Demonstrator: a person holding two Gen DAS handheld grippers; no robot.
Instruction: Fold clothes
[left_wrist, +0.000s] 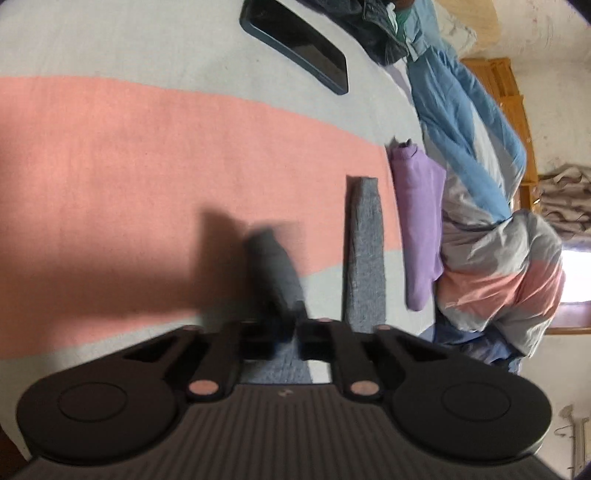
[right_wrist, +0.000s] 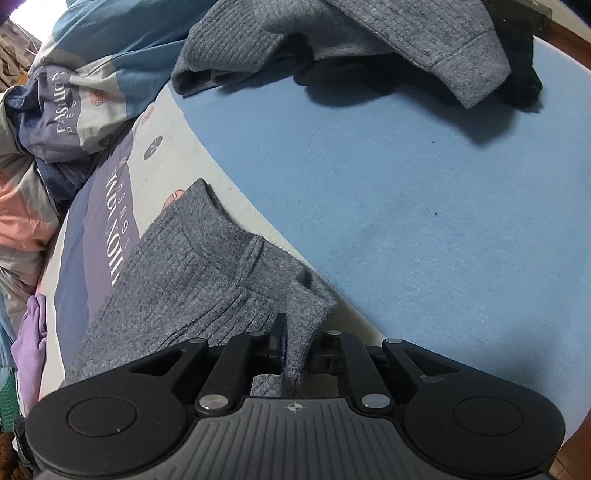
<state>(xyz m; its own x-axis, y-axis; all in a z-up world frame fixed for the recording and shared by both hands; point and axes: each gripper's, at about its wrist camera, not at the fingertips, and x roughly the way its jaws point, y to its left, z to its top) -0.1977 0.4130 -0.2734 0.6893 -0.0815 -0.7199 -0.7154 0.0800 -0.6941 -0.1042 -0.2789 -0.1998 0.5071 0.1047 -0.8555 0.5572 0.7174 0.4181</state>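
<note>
- The grey ribbed-knit garment (right_wrist: 192, 266) lies spread over the bed; in the right wrist view one of its corners rises into a pinched fold.
- The right gripper (right_wrist: 293, 347) is clenched on that fold, with grey cloth squeezed between its black fingers.
- In the left wrist view the same grey knit (left_wrist: 364, 254) shows as a long narrow strip running away from the camera, plus a blurred grey piece hanging closer in.
- The left gripper (left_wrist: 295, 330) has its jaws drawn close together with grey fabric at its tips; it appears to be grasping the cloth, though blur hides the contact.
- A second grey knit piece with a hemmed cuff (right_wrist: 369, 40) lies bunched at the far side of the blue sheet area (right_wrist: 424, 206).
- A folded lilac garment (left_wrist: 419, 229) lies just beside the grey strip, not touching it.
- The bed sheet with wide pink and pale grey bands (left_wrist: 129, 166) lies beneath them.
- A dark rectangular phone-like slab (left_wrist: 295, 44) rests farther off on the sheet.
- A crumpled quilt in blue, grey and pink (left_wrist: 491, 258) is heaped beyond the lilac garment.
</note>
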